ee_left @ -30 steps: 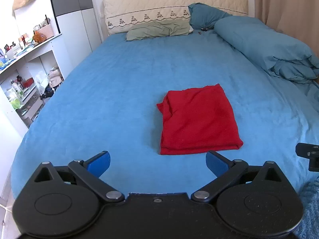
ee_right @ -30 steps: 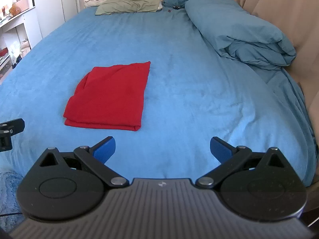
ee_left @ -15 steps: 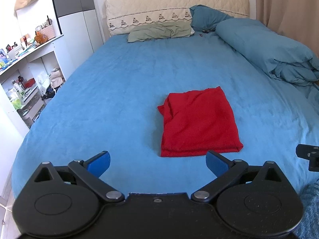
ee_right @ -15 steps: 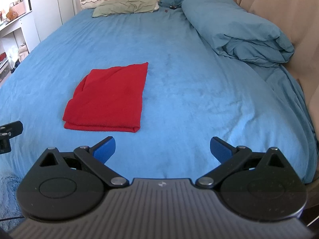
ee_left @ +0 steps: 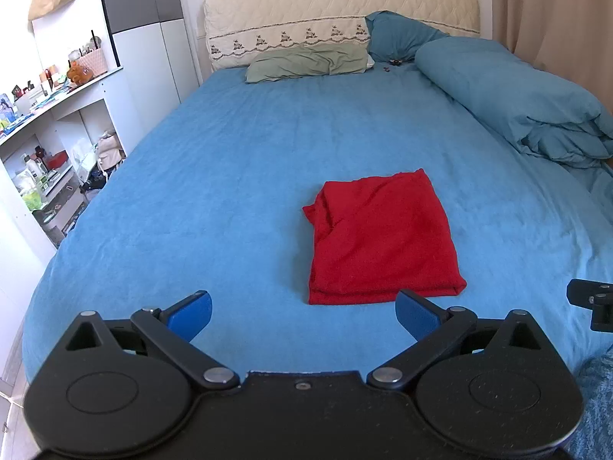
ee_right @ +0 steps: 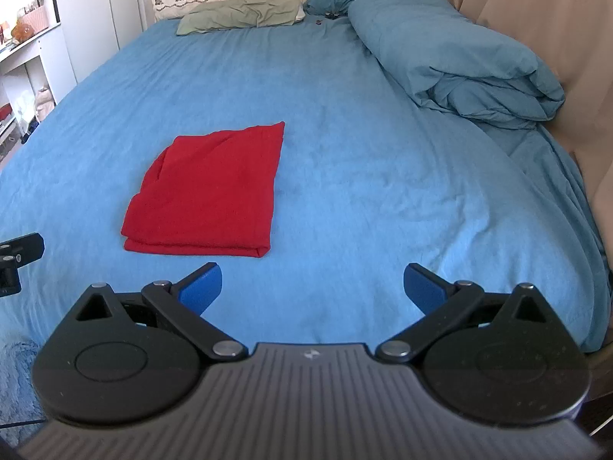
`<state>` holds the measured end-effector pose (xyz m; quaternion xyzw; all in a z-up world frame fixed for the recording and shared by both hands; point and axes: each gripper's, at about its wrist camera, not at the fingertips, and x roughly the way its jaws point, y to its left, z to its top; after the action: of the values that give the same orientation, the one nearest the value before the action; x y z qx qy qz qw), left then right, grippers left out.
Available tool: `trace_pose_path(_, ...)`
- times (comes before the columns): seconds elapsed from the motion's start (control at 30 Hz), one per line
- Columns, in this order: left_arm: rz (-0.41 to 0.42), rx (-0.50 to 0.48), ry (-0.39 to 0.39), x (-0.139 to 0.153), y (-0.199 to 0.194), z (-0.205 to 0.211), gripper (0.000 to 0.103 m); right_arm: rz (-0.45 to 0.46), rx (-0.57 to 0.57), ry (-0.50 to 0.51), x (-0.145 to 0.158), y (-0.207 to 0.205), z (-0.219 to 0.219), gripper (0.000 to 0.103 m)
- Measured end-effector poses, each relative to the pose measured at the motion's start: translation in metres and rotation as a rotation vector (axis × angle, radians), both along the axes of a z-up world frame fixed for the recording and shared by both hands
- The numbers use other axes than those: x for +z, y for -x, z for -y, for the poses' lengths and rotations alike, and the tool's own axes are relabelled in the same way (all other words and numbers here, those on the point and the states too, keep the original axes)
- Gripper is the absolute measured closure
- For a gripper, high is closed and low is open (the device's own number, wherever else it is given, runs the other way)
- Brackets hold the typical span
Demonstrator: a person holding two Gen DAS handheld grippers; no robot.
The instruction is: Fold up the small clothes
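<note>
A red garment [ee_left: 379,237] lies folded into a neat rectangle on the blue bed [ee_left: 214,176], its doubled edge toward me. It also shows in the right wrist view [ee_right: 210,191], left of centre. My left gripper [ee_left: 304,312] is open and empty, held near the bed's front edge, just short of the garment. My right gripper [ee_right: 312,287] is open and empty, to the right of the garment and short of it. Neither gripper touches the cloth.
A rolled blue duvet [ee_left: 513,96] lies along the bed's right side, with pillows [ee_left: 306,62] at the headboard. White shelves [ee_left: 49,145] full of small items stand to the left. A beige curtain [ee_right: 536,11] hangs on the right.
Both grippers have drawn back and tilted slightly, so the garment sits a little farther off in both views. The garment has not moved. Both grippers stay open.
</note>
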<state>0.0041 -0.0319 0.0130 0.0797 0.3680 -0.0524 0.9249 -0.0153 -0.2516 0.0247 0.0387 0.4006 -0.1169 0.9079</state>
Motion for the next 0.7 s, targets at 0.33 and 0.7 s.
trace_pose_path(0.33, 0.002, 0.003, 0.007, 0.0035, -0.0001, 0.0, 0.0, 0.002, 0.0, 0.002, 0.0012, -0.0003, -0.0006, 0.0)
trace_pose_path(0.7, 0.004, 0.004, 0.008, 0.0053, 0.0003, -0.0002, 0.0, 0.005, 0.0, -0.002, 0.0019, -0.0002, -0.0008, 0.0)
